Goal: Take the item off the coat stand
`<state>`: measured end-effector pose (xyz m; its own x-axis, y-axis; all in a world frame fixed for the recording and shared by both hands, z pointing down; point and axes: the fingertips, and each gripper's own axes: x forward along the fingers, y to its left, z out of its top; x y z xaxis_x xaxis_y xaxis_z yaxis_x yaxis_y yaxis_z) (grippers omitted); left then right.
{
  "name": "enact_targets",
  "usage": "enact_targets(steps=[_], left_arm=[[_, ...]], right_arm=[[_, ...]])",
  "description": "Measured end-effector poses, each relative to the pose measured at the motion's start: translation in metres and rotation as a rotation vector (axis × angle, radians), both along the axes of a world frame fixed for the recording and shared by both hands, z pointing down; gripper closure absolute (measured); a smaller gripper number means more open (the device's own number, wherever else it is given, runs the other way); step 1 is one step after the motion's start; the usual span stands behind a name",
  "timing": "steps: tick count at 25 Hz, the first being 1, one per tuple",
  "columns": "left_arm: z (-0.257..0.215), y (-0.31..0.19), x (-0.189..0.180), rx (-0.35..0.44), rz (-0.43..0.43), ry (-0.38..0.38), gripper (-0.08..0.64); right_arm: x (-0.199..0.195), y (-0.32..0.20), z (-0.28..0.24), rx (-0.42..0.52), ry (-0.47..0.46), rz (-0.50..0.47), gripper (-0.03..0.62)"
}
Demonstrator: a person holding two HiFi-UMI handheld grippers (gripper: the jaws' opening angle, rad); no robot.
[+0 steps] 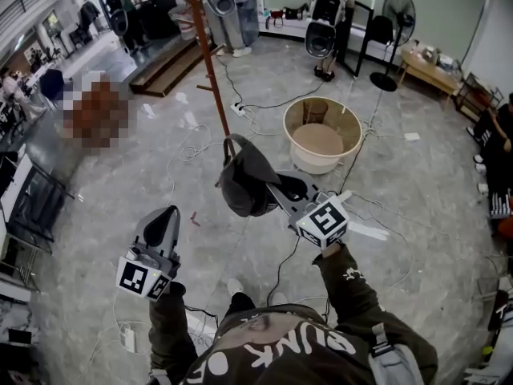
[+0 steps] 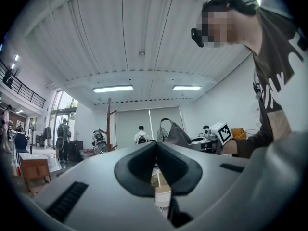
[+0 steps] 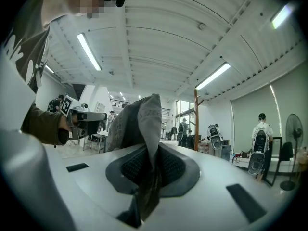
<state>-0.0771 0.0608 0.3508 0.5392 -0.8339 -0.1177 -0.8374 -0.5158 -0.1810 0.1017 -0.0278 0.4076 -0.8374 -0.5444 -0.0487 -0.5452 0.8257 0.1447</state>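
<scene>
A grey fabric bag (image 1: 243, 181) with a loop handle hangs in the air in front of me, clear of the reddish-brown coat stand (image 1: 210, 62) behind it. My right gripper (image 1: 274, 188) is shut on the bag's edge. In the right gripper view a fold of the bag (image 3: 143, 121) is pinched between the jaws, with the coat stand (image 3: 196, 121) further off to the right. My left gripper (image 1: 167, 216) is lower left of the bag, shut and holding nothing. The left gripper view shows its jaws (image 2: 156, 150) closed together, and beyond them the bag (image 2: 177, 134) and the coat stand (image 2: 109, 125).
A round beige tub (image 1: 343, 120) stands on the floor right of the stand. Cables (image 1: 264, 107) trail across the concrete floor. Wooden steps (image 1: 170, 64) rise at the back left, a standing fan (image 1: 397, 13) at the back right. People stand along the far wall.
</scene>
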Motion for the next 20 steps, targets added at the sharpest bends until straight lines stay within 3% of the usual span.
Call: enact_targets(steps=[6, 20], left_arm=[[-0.002, 0.020, 0.013, 0.001, 0.022, -0.008, 0.557], [-0.013, 0.035, -0.019, 0.026, 0.052, 0.007, 0.557]], right_arm=[[0.009, 0.025, -0.002, 0.006, -0.013, 0.008, 0.540], [-0.011, 0.051, -0.005, 0.027, 0.008, 0.063, 0.545]])
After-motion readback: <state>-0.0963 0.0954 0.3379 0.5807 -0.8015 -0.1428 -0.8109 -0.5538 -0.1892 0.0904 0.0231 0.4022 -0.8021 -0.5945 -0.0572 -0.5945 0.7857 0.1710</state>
